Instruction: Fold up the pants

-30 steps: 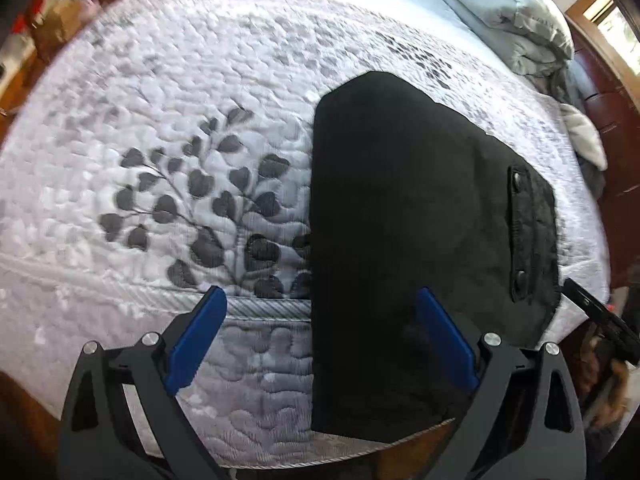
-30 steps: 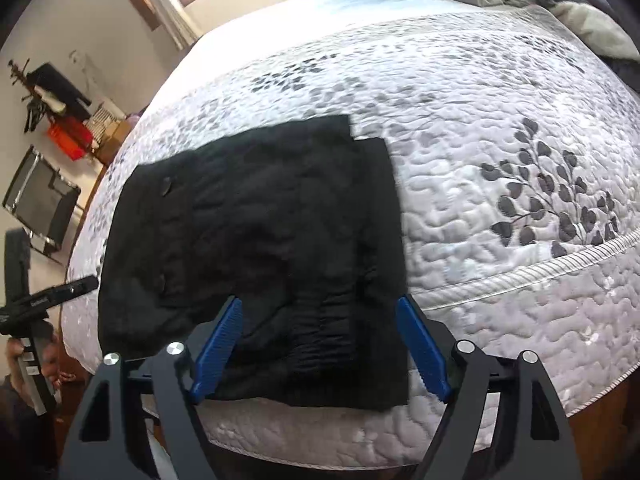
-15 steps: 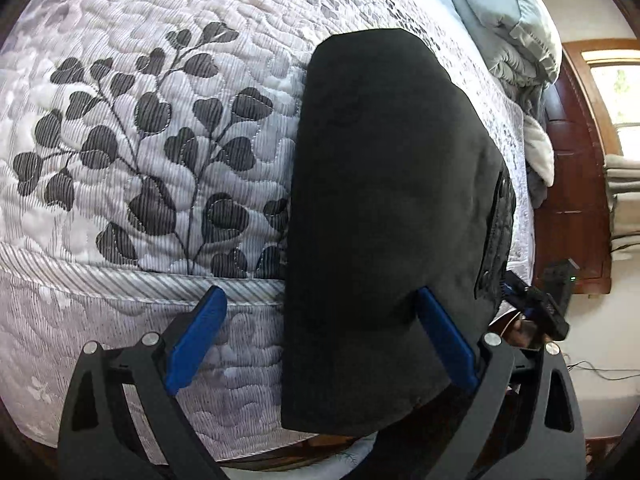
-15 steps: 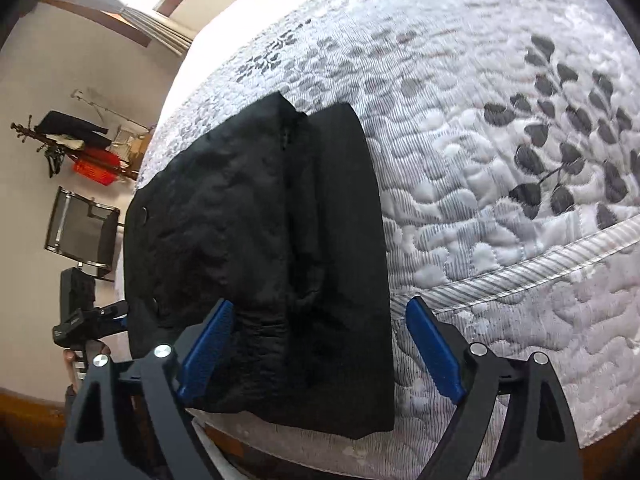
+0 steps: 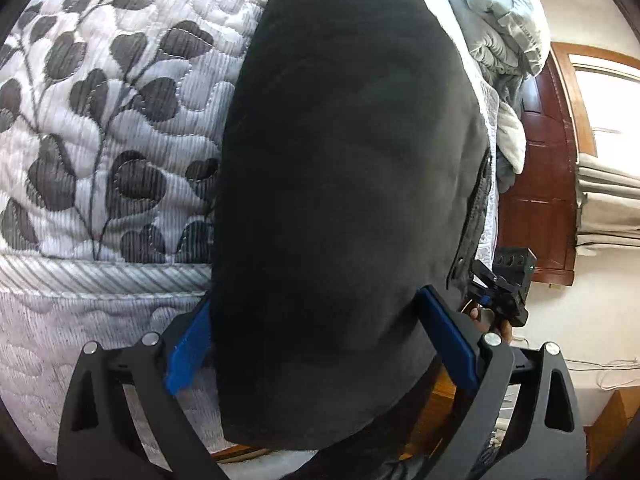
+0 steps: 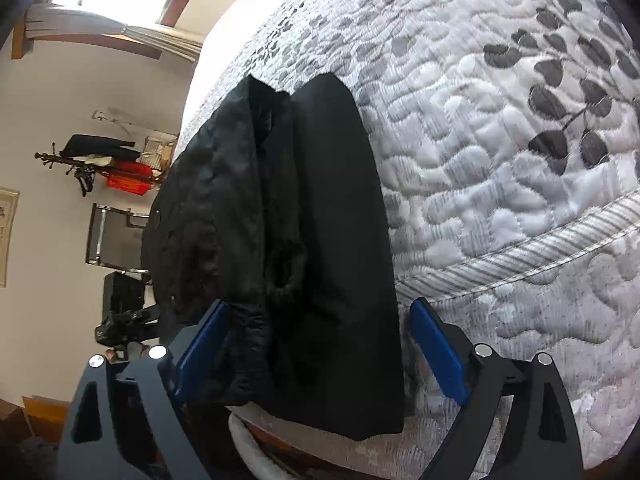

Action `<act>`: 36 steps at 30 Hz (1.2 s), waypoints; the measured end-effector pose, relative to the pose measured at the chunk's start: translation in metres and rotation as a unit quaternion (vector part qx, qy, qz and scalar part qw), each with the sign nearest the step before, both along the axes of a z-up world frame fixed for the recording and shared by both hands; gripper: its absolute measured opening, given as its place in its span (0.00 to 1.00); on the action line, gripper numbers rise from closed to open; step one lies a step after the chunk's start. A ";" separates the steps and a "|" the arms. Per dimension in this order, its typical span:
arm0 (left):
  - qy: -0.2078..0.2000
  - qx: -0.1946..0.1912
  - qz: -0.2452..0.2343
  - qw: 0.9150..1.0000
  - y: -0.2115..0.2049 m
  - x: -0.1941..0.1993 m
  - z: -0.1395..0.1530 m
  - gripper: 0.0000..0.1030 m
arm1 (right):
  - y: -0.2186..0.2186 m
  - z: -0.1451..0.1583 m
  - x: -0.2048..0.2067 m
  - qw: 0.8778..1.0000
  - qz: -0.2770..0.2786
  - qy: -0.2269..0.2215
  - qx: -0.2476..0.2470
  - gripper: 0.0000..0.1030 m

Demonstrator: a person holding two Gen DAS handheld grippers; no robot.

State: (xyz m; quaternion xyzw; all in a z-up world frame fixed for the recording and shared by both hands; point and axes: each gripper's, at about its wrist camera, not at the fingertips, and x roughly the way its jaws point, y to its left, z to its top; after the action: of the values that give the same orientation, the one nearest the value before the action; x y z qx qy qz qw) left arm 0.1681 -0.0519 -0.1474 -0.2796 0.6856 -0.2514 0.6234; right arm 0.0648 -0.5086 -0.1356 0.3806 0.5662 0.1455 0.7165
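1. Quilted leaf-print bedspread (image 5: 100, 140) covers the bed; folded black pants (image 5: 344, 200) lie at its near edge, draping over it.
2. My left gripper (image 5: 320, 344) stands spread wide, the pants' near end between its blue pads (image 5: 188, 348).
3. My right gripper (image 6: 320, 348) is equally spread around the near end of the pants (image 6: 312, 240).
4. Since half a second ago, both grippers have moved closer; the pants now fill more of each view.
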 end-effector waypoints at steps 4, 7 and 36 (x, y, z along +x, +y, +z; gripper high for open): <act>0.005 -0.003 -0.003 1.000 -0.010 0.006 0.000 0.93 | 0.003 -0.008 0.001 1.000 0.003 0.008 0.018 0.92; 0.016 -0.017 -0.004 1.000 -0.014 0.013 -0.008 0.96 | 0.005 -0.015 0.003 0.999 0.007 0.011 0.036 0.95; -0.023 -0.042 0.006 0.999 -0.019 0.010 0.019 0.38 | 0.069 0.056 -0.007 0.992 0.043 -0.078 -0.088 0.35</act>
State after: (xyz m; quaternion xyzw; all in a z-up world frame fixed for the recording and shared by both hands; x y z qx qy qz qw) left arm 0.1784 -0.0708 -0.1288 -0.3038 0.6584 -0.2821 0.6282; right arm 0.0579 -0.4397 -0.0793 0.2788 0.5355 0.1549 0.7820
